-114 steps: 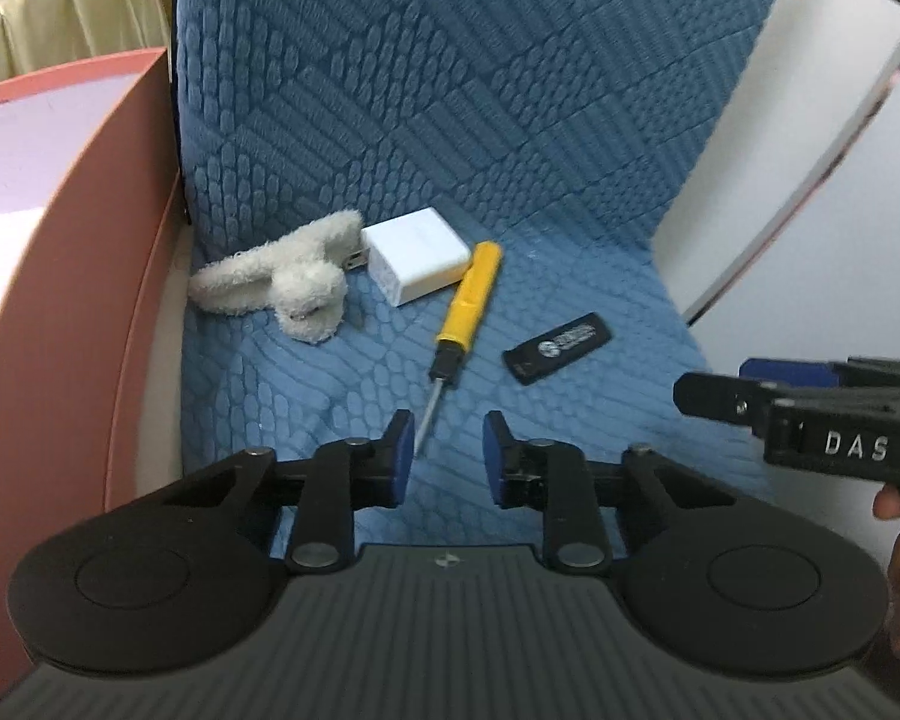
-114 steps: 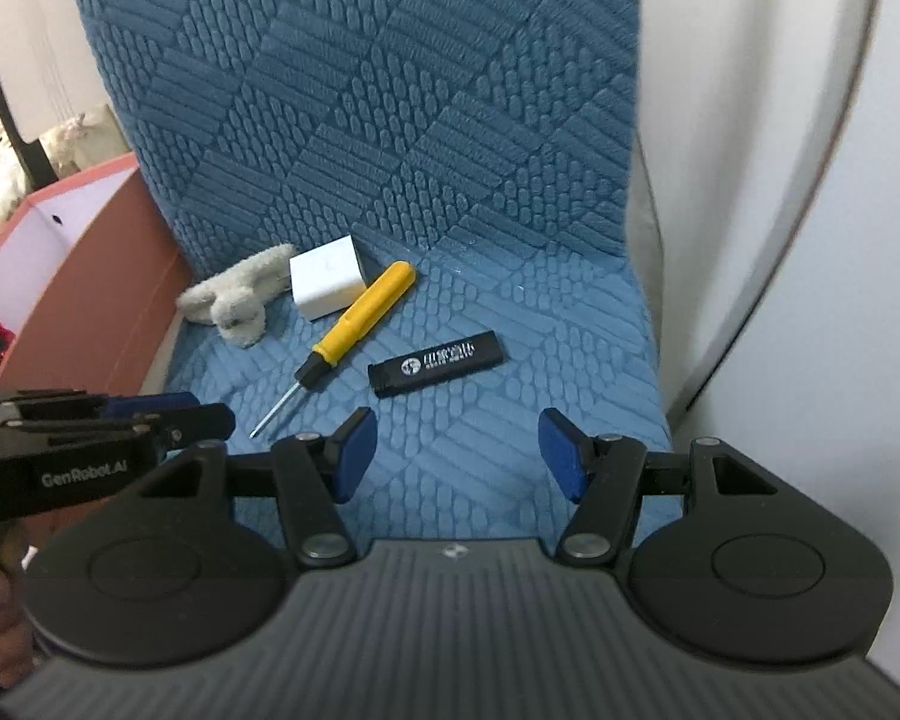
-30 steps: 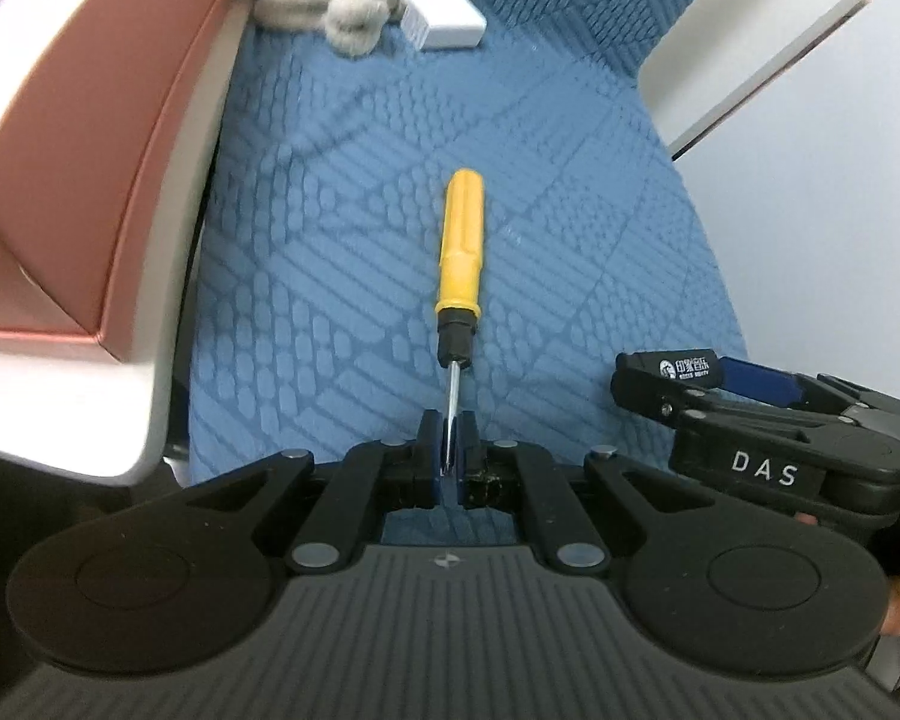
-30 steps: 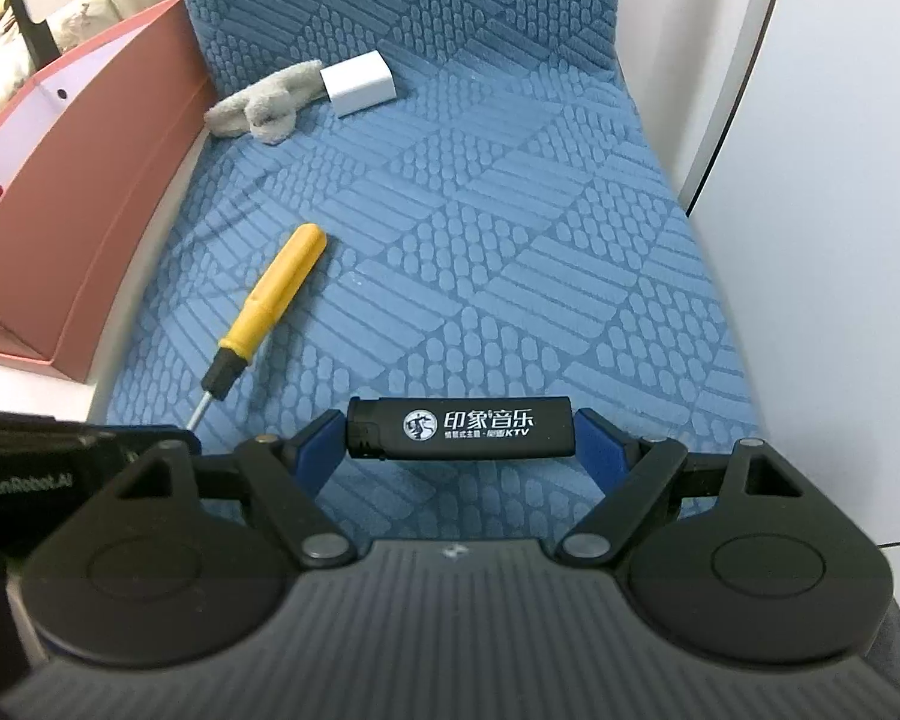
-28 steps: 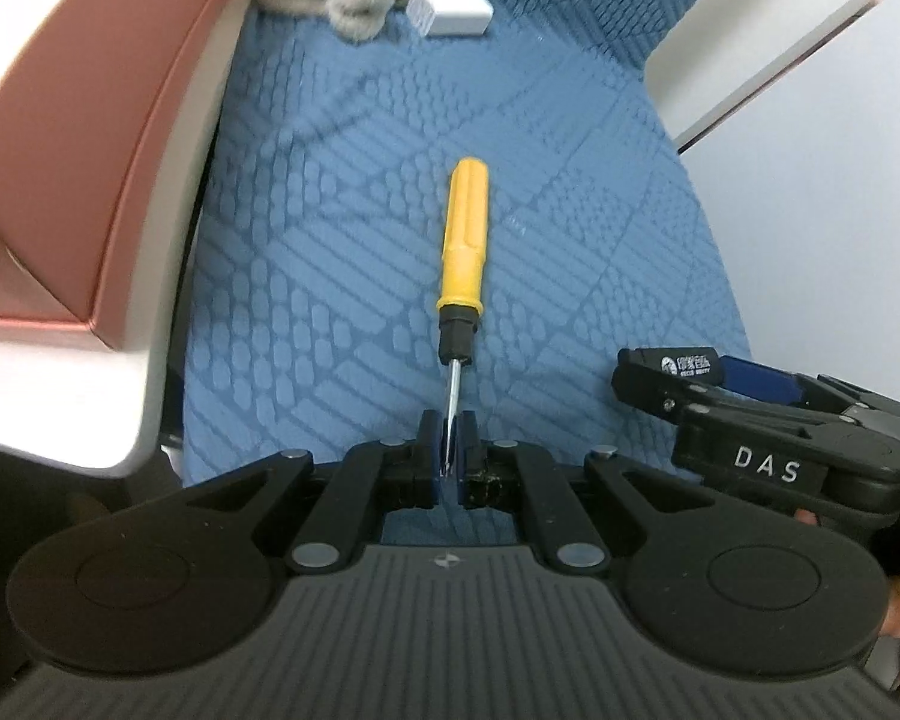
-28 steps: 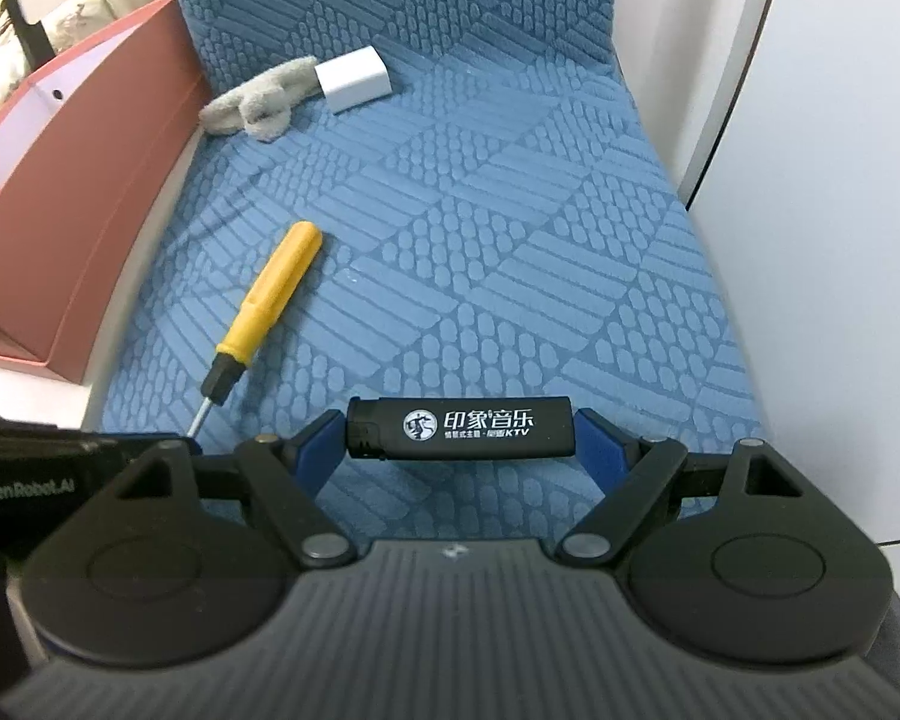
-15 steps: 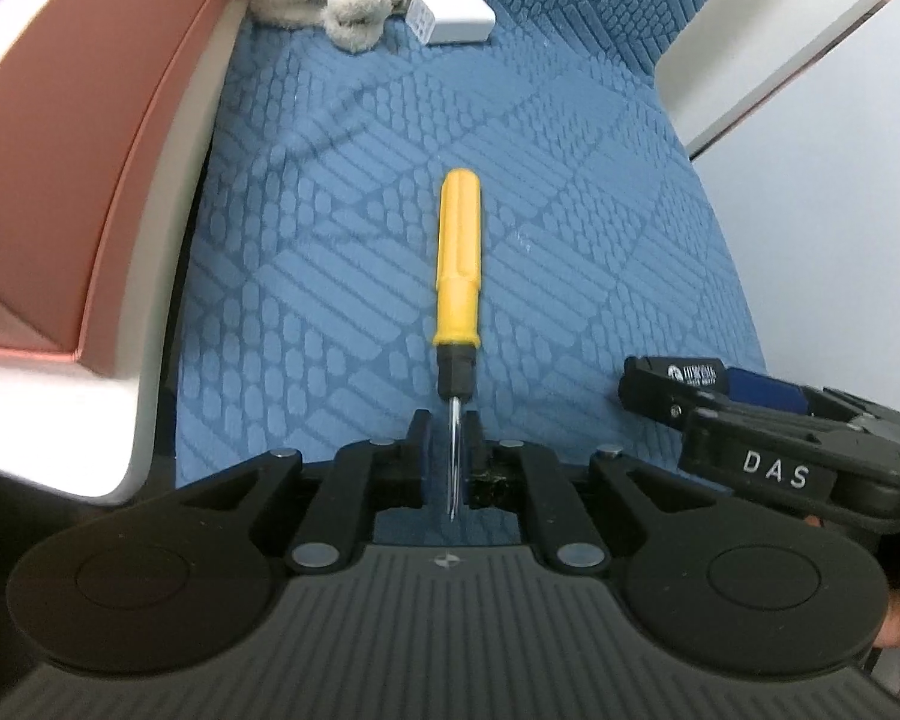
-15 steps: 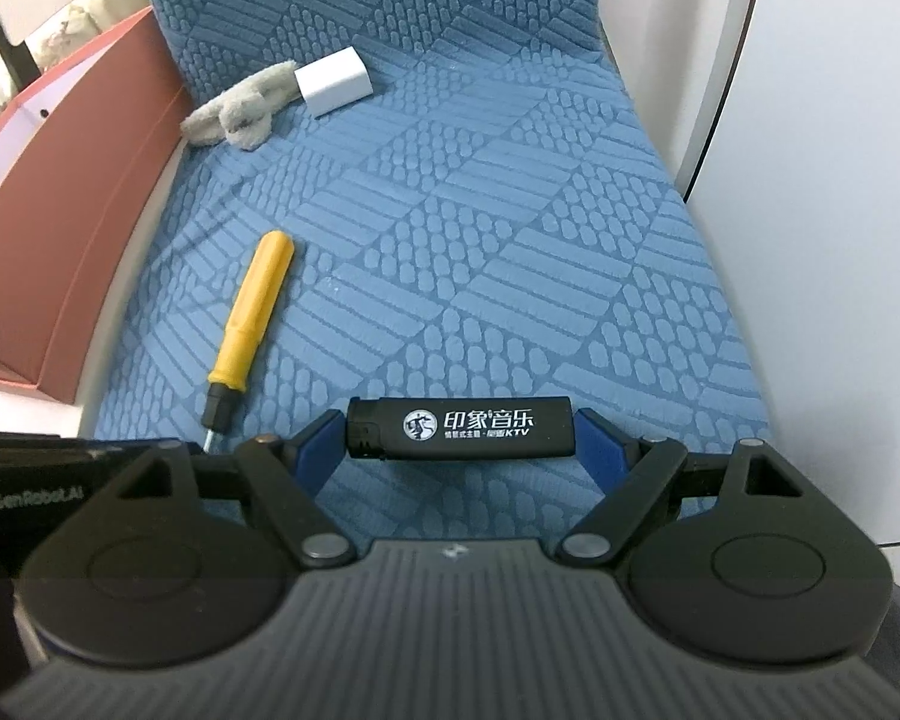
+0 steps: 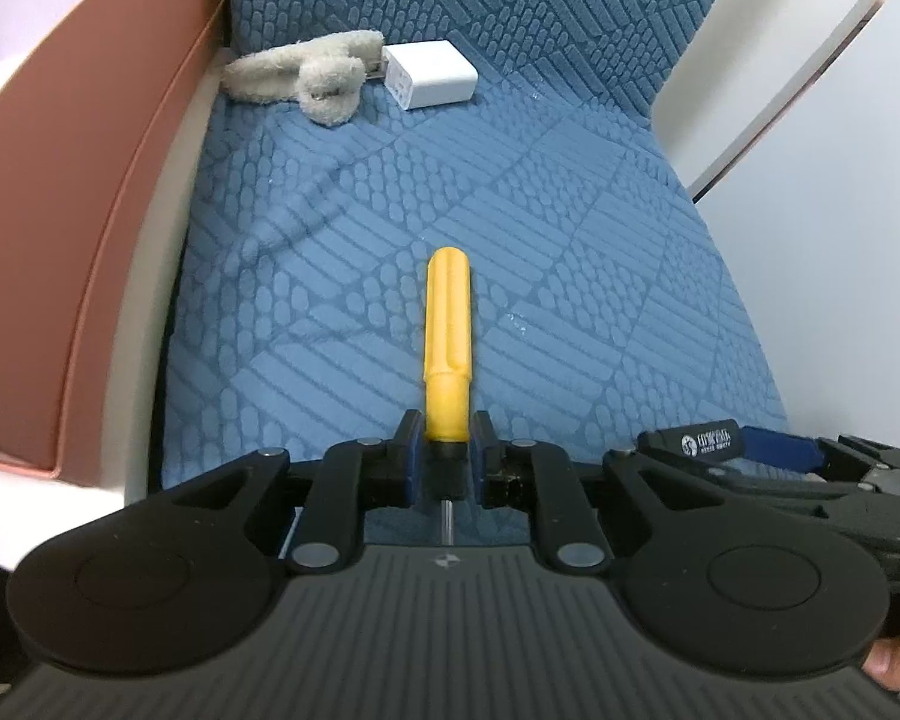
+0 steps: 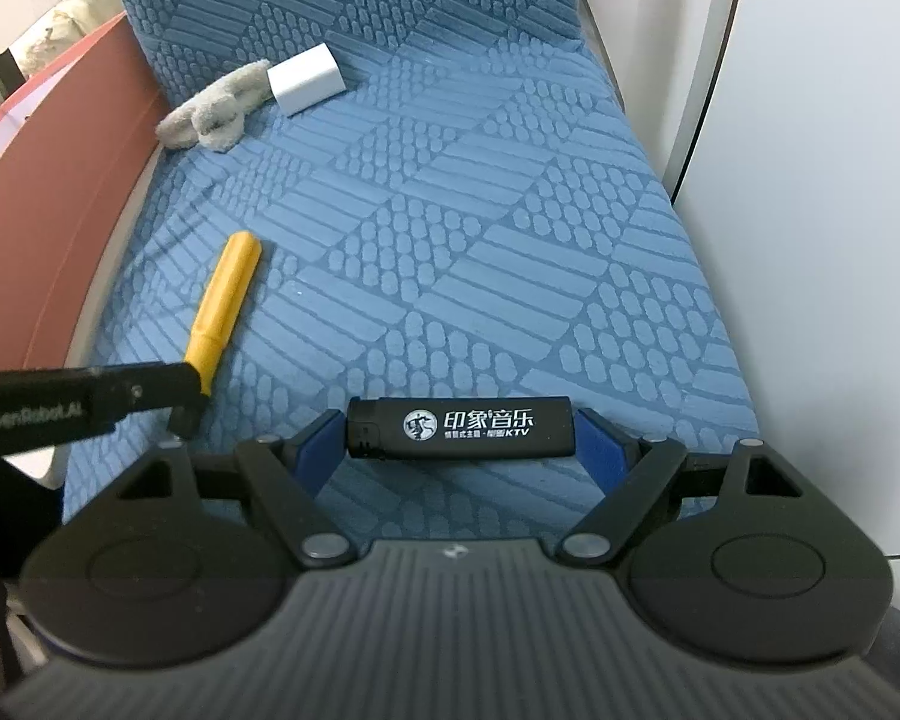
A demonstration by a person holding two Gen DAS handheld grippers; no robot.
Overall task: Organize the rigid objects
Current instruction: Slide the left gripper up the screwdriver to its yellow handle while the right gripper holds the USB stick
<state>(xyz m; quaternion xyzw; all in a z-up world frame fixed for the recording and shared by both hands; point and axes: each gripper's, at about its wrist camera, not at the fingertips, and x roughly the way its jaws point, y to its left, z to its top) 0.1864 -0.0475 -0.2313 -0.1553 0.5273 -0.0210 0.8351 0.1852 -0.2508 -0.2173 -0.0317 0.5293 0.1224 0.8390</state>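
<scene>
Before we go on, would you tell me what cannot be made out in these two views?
- Screwdriver tip: left wrist view, hidden behind the left hand-held gripper, whose jaws are opening.
- Lighter small print: right wrist view, too small.
- Red box contents: both views, cut off by the edge.

yellow screwdriver (image 9: 447,324), black lighter (image 10: 459,426) white print, white charger (image 9: 429,74), blue geometric-textured cushion (image 9: 570,276), grey fluffy toy (image 9: 306,75)

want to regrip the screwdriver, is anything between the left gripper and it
Nothing visible. The screwdriver lies on the blue cushion with its collar already between the left gripper's opening jaws. The lighter is off to the side in the right gripper.
</scene>
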